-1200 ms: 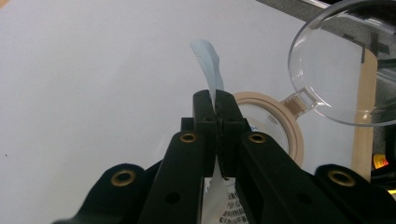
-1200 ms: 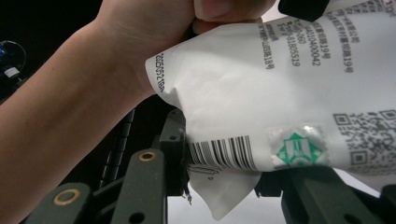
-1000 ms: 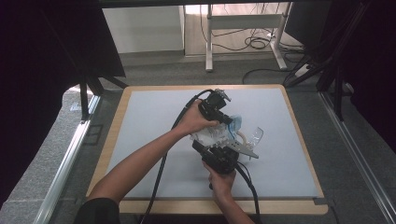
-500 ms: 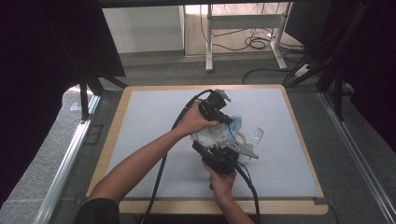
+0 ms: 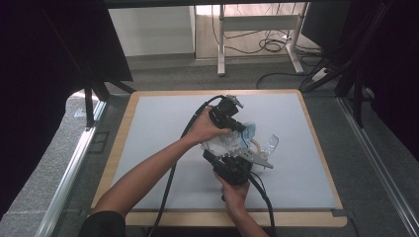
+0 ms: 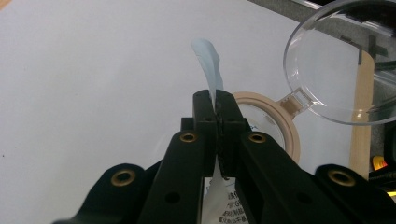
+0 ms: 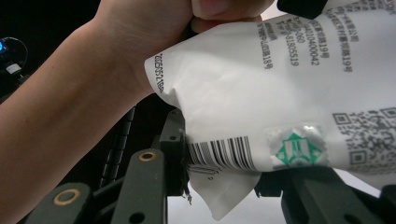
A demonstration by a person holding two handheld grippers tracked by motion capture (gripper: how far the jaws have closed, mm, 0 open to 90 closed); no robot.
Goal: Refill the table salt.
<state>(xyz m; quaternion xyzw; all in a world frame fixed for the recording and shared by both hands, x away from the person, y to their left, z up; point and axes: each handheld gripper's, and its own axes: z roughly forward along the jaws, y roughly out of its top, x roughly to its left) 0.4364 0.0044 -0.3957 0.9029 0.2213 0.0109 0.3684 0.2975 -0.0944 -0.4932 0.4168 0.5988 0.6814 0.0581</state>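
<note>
Right now you have the white pouch (image 5: 223, 143) lifted off the table (image 5: 148, 128), held between both tools near the middle of the mat, a little right of centre. Your left gripper (image 6: 217, 109) is clenched on a thin pale-blue flap (image 6: 208, 60) of the pouch, the jaws pressed flat together with the flap sticking up past the tips. Your right gripper (image 7: 224, 184) has its jaws on either side of the pouch's barcoded lower edge (image 7: 219, 154); they look closed on it, though the bag hides the actual contact. Beyond the left gripper, on the far right side, you can see the pouch's beige spout ring (image 6: 275, 123) with its clear hinged cap (image 6: 343, 60) swung open. So the grasping looks done: both ends are secured and the cap is already open. What seems left, judging by the opposed grips, is the actual pulling apart or tearing of the flap, which shows no tear yet. Keep the lower grip firm so the thin film does not slip out when you pull.
</note>
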